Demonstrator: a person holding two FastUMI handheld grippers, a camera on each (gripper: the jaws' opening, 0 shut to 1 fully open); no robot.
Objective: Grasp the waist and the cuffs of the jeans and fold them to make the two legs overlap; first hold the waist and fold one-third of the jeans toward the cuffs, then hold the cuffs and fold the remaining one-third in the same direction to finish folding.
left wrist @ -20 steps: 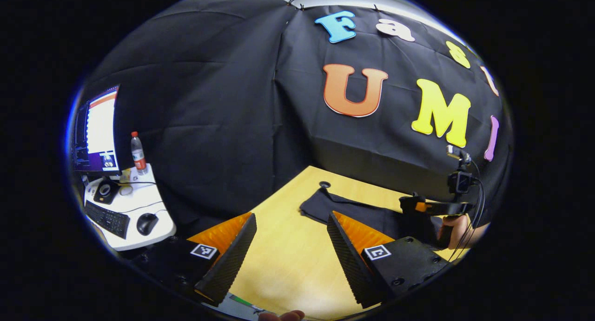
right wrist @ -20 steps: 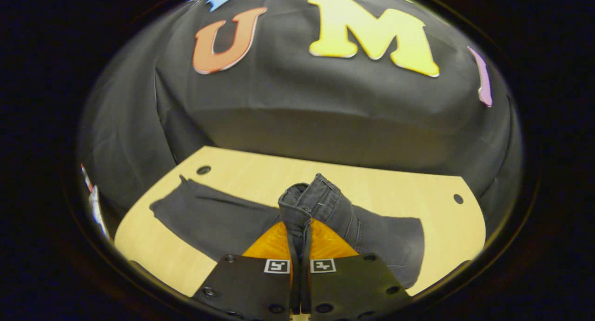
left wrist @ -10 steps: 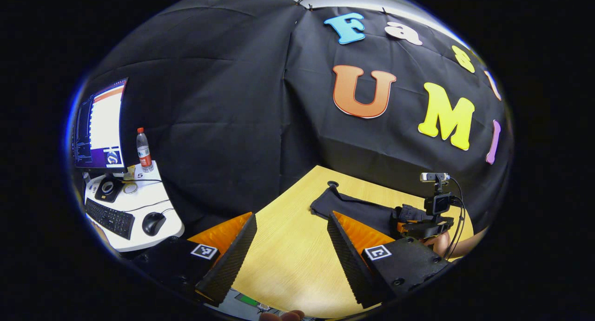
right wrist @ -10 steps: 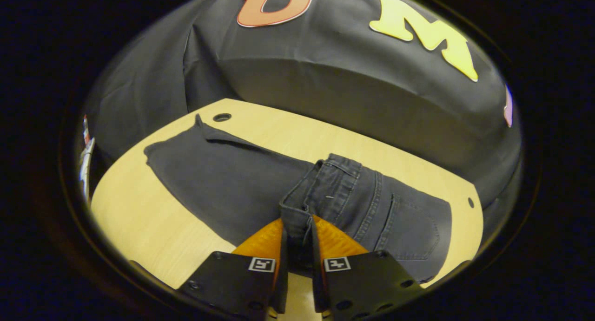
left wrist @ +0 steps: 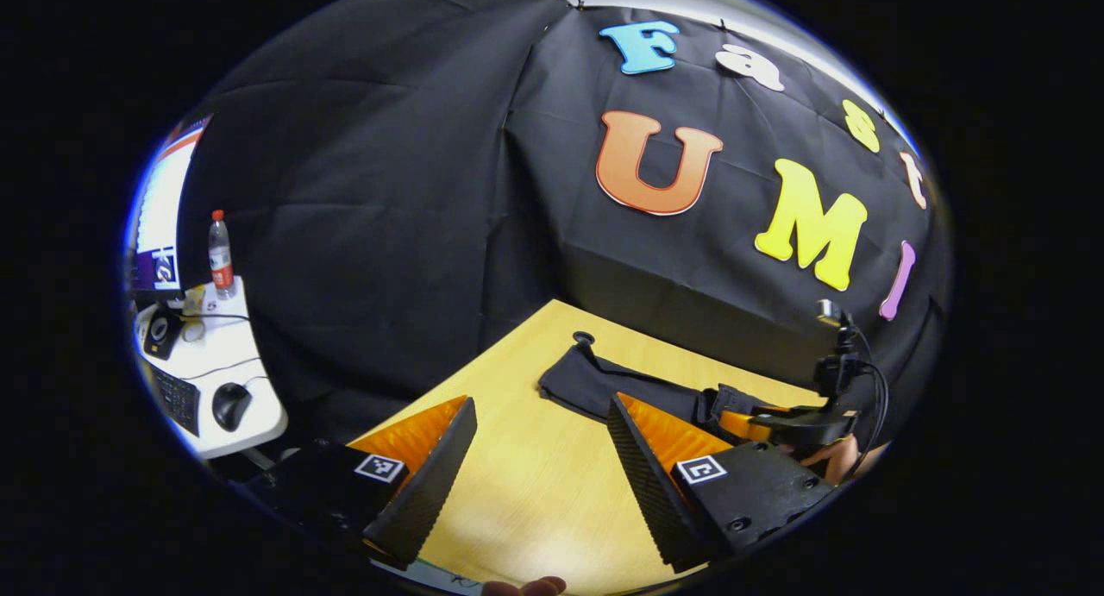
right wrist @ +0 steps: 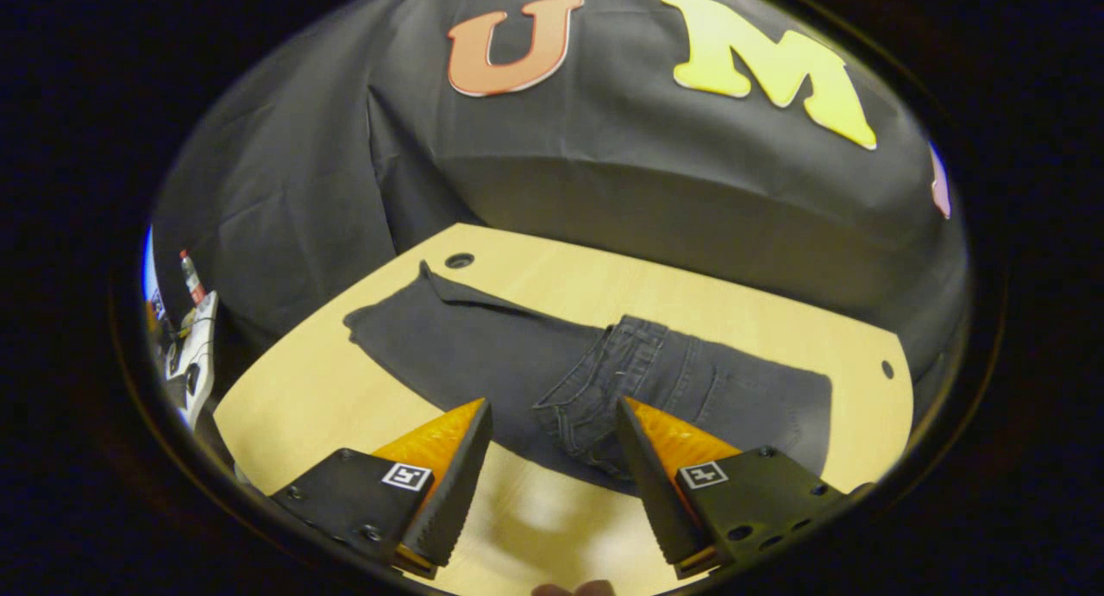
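Dark grey jeans (right wrist: 483, 354) lie flat along the wooden table (right wrist: 759, 311), legs stacked. The waist (right wrist: 617, 380) is folded over onto the legs, and the cuffs (right wrist: 388, 324) point to the far left. My right gripper (right wrist: 552, 404) hovers open just in front of the folded waist, with nothing between its fingers. In the left gripper view the cuff end of the jeans (left wrist: 586, 380) lies ahead of my open left gripper (left wrist: 542, 402), which is above bare table (left wrist: 526, 484). There the right gripper (left wrist: 733, 415) and the hand holding it (left wrist: 841, 462) are over the jeans at the right.
A white side desk (left wrist: 246, 423) at the far left carries a monitor (left wrist: 159, 225), a bottle (left wrist: 221, 251), a keyboard and a mouse (left wrist: 231, 404). Round cable holes (right wrist: 459, 260) (right wrist: 881, 369) mark the table's far corners. The black cloth wall stands close behind the table.
The right gripper opened, let go of the waist and drew back a little. The waist now rests folded on the legs. The left gripper stayed open and turned slightly.
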